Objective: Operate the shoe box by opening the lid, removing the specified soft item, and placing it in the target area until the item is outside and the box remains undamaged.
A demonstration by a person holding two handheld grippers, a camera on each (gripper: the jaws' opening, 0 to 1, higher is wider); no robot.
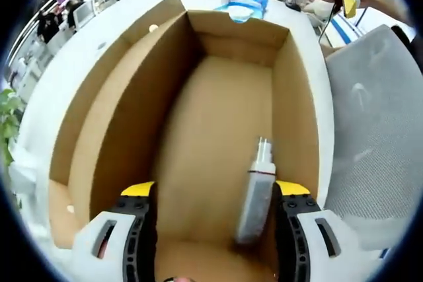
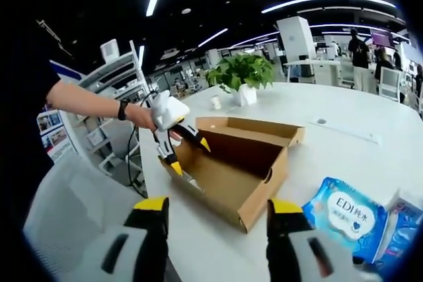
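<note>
Our left hand-held gripper [image 1: 215, 193] sits over the open shoe box [image 1: 132, 107], jaws spread wide, nothing between them. The left gripper view looks straight down into the box: a grey pouch-like item [image 1: 256, 196] with a white nozzle end lies on the box floor against the right-hand wall, just inside the right jaw. We can't tell whether the jaw touches it. Its long axis runs along the box's length, nozzle pointing toward the far end wall, away from the camera. That item is not visible in the right gripper view, where the near wall of the box [image 2: 232, 176] hides the floor.

The right gripper view gives the outside picture: the box stands open on the white counter [image 2: 344, 156], its lid flap [image 2: 254, 127] folded out flat on the far side, and the left hand-held gripper [image 2: 188, 156] is held by a hand [image 2: 142, 117] at the box's left end, jaws angled down into it. Our right hand-held gripper [image 2: 216, 212] hovers near the counter edge, well apart from the box, jaws wide, holding nothing. A blue wipes pack [image 2: 344, 216] lies on the counter right of the box; it shows beyond the far end wall as the same pack [image 1: 243, 8] in the left gripper view. A potted plant [image 2: 241, 77] stands behind the box.
</note>
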